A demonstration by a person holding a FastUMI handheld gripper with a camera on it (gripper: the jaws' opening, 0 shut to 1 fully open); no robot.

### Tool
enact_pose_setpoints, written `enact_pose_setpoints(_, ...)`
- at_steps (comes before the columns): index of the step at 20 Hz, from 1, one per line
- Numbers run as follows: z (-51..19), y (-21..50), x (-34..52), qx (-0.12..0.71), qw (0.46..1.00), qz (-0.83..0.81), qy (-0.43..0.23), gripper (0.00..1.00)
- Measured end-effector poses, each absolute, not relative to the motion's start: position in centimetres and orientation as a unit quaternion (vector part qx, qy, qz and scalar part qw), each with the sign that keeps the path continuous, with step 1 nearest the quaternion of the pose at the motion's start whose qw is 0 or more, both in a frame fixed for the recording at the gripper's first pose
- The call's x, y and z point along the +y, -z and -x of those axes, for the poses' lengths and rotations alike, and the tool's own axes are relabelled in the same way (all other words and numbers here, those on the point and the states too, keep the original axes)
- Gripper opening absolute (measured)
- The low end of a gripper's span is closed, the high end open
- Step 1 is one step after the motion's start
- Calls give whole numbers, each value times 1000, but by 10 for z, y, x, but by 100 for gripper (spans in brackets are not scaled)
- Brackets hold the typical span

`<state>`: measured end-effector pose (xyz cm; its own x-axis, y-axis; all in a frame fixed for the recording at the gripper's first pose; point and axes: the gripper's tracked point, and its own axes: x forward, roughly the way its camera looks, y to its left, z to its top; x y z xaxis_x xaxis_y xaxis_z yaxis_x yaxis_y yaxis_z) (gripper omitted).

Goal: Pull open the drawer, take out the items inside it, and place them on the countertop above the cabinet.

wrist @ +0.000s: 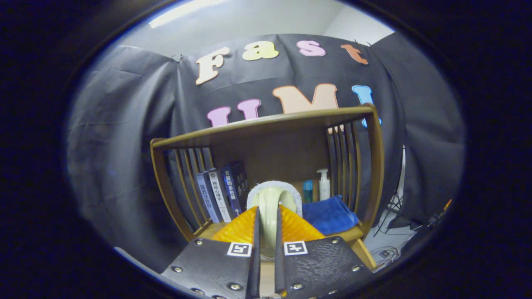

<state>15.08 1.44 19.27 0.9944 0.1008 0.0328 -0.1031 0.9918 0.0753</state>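
Note:
My gripper (pixel 267 212) is shut on a pale cream item with a white fuzzy rim (pixel 272 192), which stands upright between the two fingers and pokes out past their tips. Item and fingers hover just above the wooden countertop (pixel 208 228) of the cabinet, inside an open shelf frame. What kind of item it is I cannot tell. The fingers hide its lower part.
On the countertop, several books (pixel 220 191) lean at the left and a folded blue towel (pixel 328 214) lies at the right. A white pump bottle (pixel 323 184) and a small blue bottle (pixel 307 191) stand behind the towel. Slatted sides and a top board (pixel 266 122) enclose the space.

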Motion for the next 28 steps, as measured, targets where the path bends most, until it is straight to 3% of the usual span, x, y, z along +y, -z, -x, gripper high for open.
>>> enact_pose_setpoints(7,-209,-172,33,2,999,-21,-41,14)
enact_pose_setpoints(19,-314,-23,27,122,992,-23,-11,14)
enact_pose_setpoints(28,-357,-18,40,100,994,-49,-9,14)
